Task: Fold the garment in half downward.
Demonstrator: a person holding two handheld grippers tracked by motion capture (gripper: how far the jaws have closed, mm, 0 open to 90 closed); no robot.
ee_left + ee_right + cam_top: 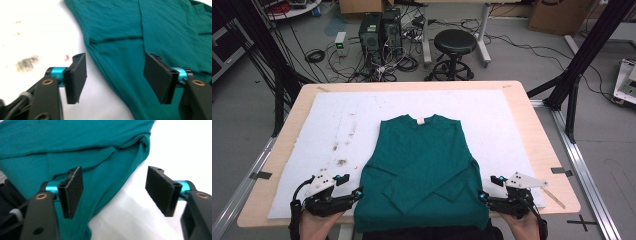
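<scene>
Both grippers, left gripper and right gripper, spread wide beside a green shirt; a careless regrasp could pull its folded sleeves loose.

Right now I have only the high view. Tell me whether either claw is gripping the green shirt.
Observer: No. In the left gripper view the left claw stands wide open, its pads clear of the green shirt.
Operator: Give me the right one.
Observer: The right claw is open too. One pad hangs over the cloth, the other over the white cover.
Operator: Say where the shirt's edge runs at the left claw.
Observer: It runs slantwise under the gap, with white cover below one pad and cloth below the other.
</scene>
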